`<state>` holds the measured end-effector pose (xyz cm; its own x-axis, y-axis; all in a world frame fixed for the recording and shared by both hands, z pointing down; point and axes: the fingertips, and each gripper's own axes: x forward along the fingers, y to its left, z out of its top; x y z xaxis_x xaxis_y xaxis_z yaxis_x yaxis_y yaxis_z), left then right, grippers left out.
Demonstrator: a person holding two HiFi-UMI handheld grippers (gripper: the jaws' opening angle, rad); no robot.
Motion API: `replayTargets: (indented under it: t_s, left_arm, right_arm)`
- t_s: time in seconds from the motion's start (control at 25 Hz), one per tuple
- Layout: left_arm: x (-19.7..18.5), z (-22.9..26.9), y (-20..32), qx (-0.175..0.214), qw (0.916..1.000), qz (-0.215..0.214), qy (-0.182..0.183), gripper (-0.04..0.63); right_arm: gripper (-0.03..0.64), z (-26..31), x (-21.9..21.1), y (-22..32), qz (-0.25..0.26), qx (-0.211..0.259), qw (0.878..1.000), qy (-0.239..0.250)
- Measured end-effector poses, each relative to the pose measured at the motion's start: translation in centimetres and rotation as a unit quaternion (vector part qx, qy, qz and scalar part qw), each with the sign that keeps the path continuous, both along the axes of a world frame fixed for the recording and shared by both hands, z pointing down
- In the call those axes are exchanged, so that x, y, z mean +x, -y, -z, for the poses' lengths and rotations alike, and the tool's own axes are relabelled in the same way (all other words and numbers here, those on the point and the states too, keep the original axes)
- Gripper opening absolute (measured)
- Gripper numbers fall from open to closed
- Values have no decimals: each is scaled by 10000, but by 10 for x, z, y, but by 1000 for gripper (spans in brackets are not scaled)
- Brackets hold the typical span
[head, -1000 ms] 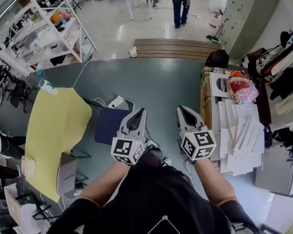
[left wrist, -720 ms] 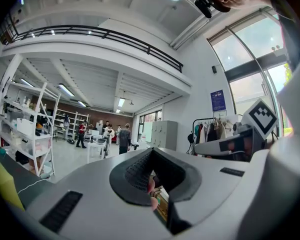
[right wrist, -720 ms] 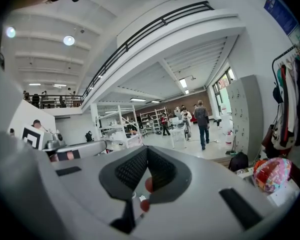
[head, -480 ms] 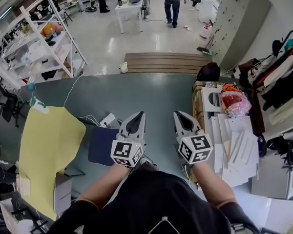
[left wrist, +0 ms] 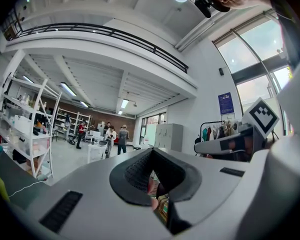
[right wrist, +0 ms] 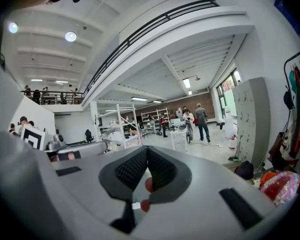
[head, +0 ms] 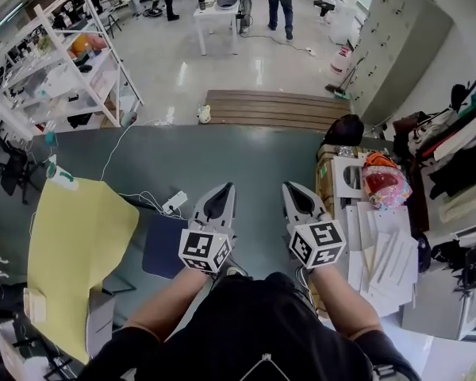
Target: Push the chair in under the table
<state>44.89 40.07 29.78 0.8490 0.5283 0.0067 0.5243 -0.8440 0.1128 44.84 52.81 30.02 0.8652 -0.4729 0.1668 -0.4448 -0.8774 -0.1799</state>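
In the head view the chair's dark blue seat (head: 163,244) stands on the grey floor just right of the yellow-topped table (head: 75,244), apart from its edge. My left gripper (head: 222,190) is held level above the seat's right side, with its jaws shut and empty. My right gripper (head: 292,190) is beside it over bare floor, also shut with nothing in it. The left gripper view shows the left gripper (left wrist: 151,164) pointing out across the hall. The right gripper (right wrist: 147,160) does the same in the right gripper view. Neither of those two views shows the chair.
A white power strip (head: 174,205) with its cable lies on the floor ahead of the chair. A box and stacked papers (head: 373,236) crowd the right side. A wooden platform (head: 278,109) lies ahead, white shelving (head: 71,62) at far left, people by a white table (head: 222,10).
Both shut grippers have been carried forward together. In the head view the chair, yellow table and wooden platform have slid down the picture, the chair also to the left.
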Motion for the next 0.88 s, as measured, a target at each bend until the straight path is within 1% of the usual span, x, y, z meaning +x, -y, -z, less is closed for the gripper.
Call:
replayTargets:
  t_s: [0.16, 0.32, 0.4, 0.52, 0.68, 0.8, 0.88]
  left_arm:
    - [20, -3, 19, -98, 9997, 237, 35, 9]
    - [48, -5, 42, -161, 9986, 493, 115, 9]
    - [61, -6, 48, -165, 9974, 687, 132, 9]
    - [80, -11, 57, -113, 9937, 1109, 122, 9]
    - [109, -11, 79, -92, 9826, 1854, 93, 9]
    - [131, -6, 94, -22, 9739, 2270, 16, 9]
    - [140, -4, 110, 14, 9638, 2665, -20, 9]
  right_arm:
    - [15, -4, 22, 17, 213, -62, 9997, 61]
    - [15, 0, 58, 41, 491, -97, 9987, 89]
    - [15, -1, 79, 49, 704, -89, 9974, 112]
    - [15, -7, 110, 64, 1172, -41, 9930, 121]
    - [15, -9, 155, 95, 1950, -27, 9808, 65]
    - [15, -4, 192, 120, 2433, -24, 9699, -20]
    - [15, -3, 211, 143, 2818, 35, 9595, -14]
